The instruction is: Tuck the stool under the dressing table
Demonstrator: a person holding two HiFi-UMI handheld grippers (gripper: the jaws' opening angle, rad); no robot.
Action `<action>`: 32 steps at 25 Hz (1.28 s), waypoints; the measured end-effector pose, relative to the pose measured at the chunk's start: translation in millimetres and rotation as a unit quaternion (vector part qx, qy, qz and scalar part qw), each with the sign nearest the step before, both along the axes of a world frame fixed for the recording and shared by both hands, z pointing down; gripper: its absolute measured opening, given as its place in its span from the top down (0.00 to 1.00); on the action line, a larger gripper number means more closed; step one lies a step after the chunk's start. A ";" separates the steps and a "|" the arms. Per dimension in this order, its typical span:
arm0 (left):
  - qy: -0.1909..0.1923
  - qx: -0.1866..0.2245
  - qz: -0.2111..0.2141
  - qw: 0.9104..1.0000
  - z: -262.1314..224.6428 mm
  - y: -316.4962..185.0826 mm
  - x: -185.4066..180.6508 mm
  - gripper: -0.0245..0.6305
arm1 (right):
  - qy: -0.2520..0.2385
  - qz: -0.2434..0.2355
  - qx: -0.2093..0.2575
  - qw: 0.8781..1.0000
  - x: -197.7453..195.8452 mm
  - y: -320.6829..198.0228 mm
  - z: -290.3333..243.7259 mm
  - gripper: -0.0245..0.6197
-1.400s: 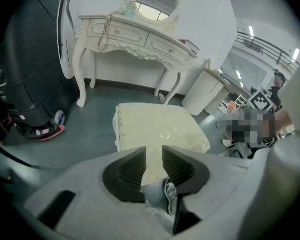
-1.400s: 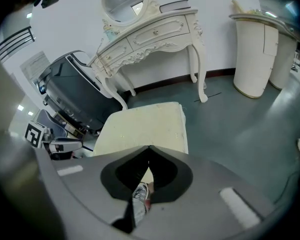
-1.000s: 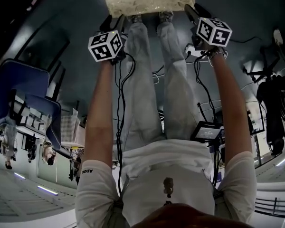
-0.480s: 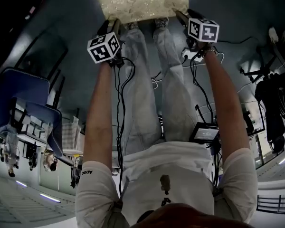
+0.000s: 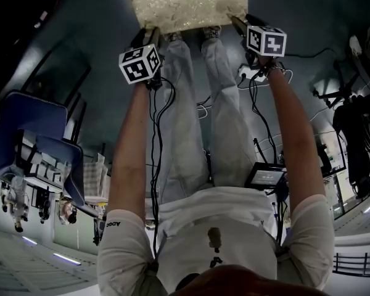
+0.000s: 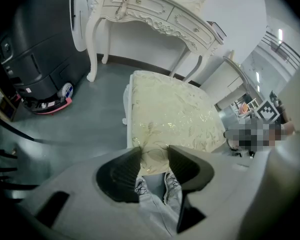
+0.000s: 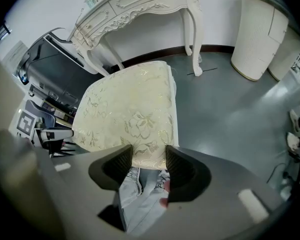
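Brocade, cream with a gold flower pattern, covers the stool [image 7: 130, 109], which stands on the grey floor [image 7: 225, 114] just in front of the dressing table [image 7: 140, 4], not yet under it. We have the left gripper [image 6: 154, 151] at its near left corner and the right gripper [image 7: 149, 151] at its near right corner. Both pairs of jaws are closing with cushion fabric between them, though neither looks clamped tight. Our worry is a hold on soft padding alone: it could slip or bunch, and an uneven push would slew the stool into a carved table leg [image 7: 196, 44]. The gap between the legs looks only somewhat wider than the seat, so we judge it needs a straight run. A black machine [image 6: 35, 49] stands to the left and a white bin [image 7: 257, 34] to the right, both apart from the path.
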State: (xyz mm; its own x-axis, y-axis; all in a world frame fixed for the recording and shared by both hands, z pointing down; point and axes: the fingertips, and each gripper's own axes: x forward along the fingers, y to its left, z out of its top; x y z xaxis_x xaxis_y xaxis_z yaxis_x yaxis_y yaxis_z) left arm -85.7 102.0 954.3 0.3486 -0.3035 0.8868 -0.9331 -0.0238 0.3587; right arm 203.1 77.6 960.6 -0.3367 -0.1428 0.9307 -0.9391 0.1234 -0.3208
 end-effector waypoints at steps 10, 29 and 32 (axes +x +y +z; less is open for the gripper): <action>0.000 0.005 0.019 1.000 -1.7 -3.8 -3.8 0.70 | 0.014 0.000 -0.003 1.000 -3.5 0.2 -2.8 0.64; -0.022 0.043 0.036 0.998 -2.3 -95.3 -45.2 0.70 | 0.019 0.023 0.027 0.999 -45.8 -67.1 -5.4 0.66; -0.026 0.046 0.036 0.998 -2.2 -110.6 -49.0 0.70 | 0.015 0.022 0.031 0.999 -49.5 -80.7 -4.6 0.66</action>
State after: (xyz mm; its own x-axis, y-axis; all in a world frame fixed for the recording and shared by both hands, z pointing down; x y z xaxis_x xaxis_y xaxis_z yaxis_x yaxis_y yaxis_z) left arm -134.7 -8.6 952.2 0.3264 -0.3596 0.8741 -0.9452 -0.1212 0.3031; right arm 153.5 -3.1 956.0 -0.3016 -0.2152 0.9288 -0.9529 0.0997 -0.2863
